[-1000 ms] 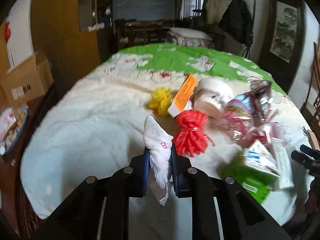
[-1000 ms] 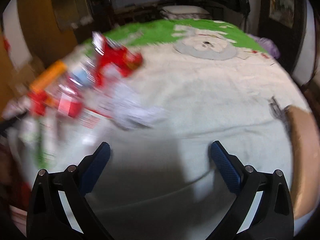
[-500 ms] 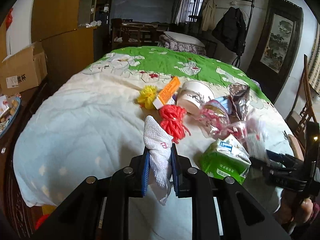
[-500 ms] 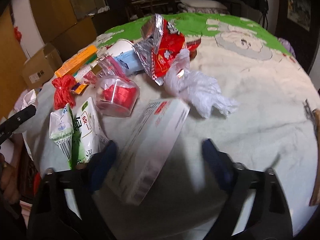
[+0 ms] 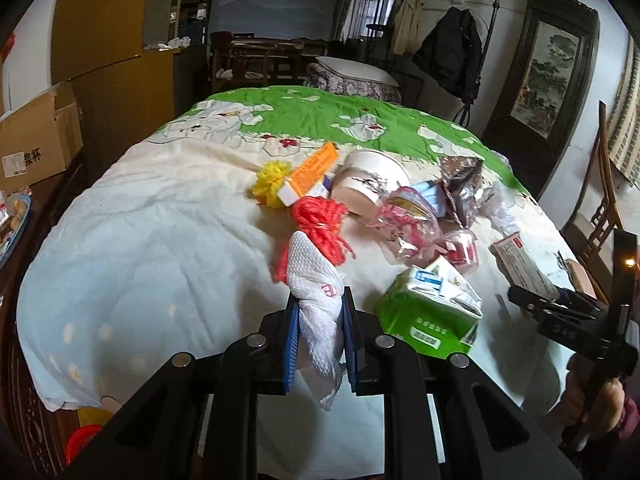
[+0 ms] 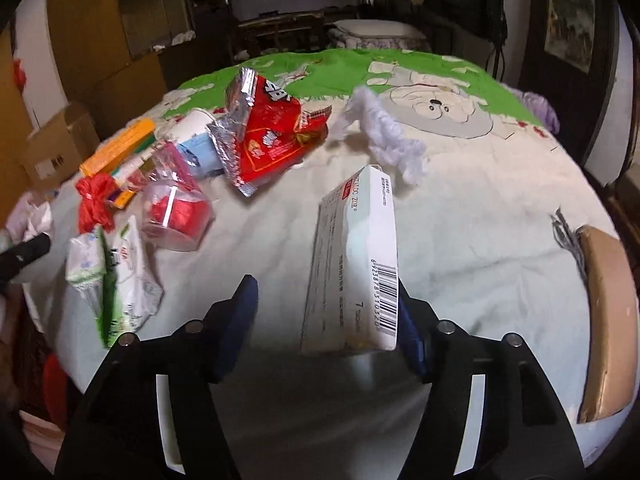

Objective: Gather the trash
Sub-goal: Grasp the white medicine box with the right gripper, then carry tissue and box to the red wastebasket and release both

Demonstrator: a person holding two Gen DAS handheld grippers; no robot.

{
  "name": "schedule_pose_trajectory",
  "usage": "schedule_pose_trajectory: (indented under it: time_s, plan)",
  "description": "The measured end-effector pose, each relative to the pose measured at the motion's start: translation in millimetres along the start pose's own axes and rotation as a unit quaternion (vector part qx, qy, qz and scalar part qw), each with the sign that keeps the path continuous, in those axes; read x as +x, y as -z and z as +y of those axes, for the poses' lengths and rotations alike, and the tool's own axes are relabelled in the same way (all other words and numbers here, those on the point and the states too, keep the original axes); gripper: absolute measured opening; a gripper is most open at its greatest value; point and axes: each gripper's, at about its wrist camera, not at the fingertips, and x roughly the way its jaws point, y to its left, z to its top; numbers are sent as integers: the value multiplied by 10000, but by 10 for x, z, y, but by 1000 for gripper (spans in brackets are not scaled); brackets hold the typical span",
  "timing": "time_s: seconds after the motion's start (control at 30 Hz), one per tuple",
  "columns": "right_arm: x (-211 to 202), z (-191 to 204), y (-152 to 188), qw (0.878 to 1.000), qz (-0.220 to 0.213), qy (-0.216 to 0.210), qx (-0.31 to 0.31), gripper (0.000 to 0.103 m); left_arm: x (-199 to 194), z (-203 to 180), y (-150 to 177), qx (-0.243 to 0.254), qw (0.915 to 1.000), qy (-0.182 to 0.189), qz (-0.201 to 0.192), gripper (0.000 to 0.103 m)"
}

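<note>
My left gripper (image 5: 320, 340) is shut on a crumpled white dotted bag (image 5: 318, 304) and holds it above the bed. My right gripper (image 6: 326, 312) is open around a white carton with a barcode (image 6: 356, 260); the carton leans against the right finger and a gap shows beside the left finger. That carton also shows in the left wrist view (image 5: 524, 266), at the tip of the right gripper (image 5: 560, 308). Trash lies on the bed: a red snack bag (image 6: 268, 132), a green tissue pack (image 5: 430, 312), red netting (image 5: 320, 224), a paper cup (image 5: 370, 184).
An orange box (image 5: 312, 170), yellow netting (image 5: 272, 178), a clear cup with red inside (image 6: 176, 212) and a white crumpled plastic piece (image 6: 388, 136) lie on the quilt (image 5: 140, 248). A wooden chair back (image 6: 608, 320) stands at the bed's right edge. A cardboard box (image 5: 36, 136) sits left.
My right gripper has moved in around the white carton and its jaws have narrowed; the carton now stands on edge between them. My left gripper has drawn back slightly with the white bag.
</note>
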Motion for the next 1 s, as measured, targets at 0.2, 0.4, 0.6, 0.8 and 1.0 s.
schedule_pose_trajectory:
  time_s: [0.2,0.4,0.6,0.8,1.0]
  plan:
    - [-395,-128,-124,9972,-632,-317,248,20,-88,-64,-7,52,9999,75,-71,19]
    - [-797,10,-206,9922,-954,-781,185,20,-484,-123,-89,173,9988,-9,-453,19]
    - [-1269,223,-203,9825,-1248,-1384,61,20,-1034,-133,-76,172,9966,-156,-797,20]
    - [-1624,498,-104,9716,-1423,-1881,-219,20,-1661,143,240,-207,9929,-600,-1004,21]
    - [-1799,777,23,9623,-1330,-2322,-478,21,-1993,677,663,-708,9851,-1324,-837,21]
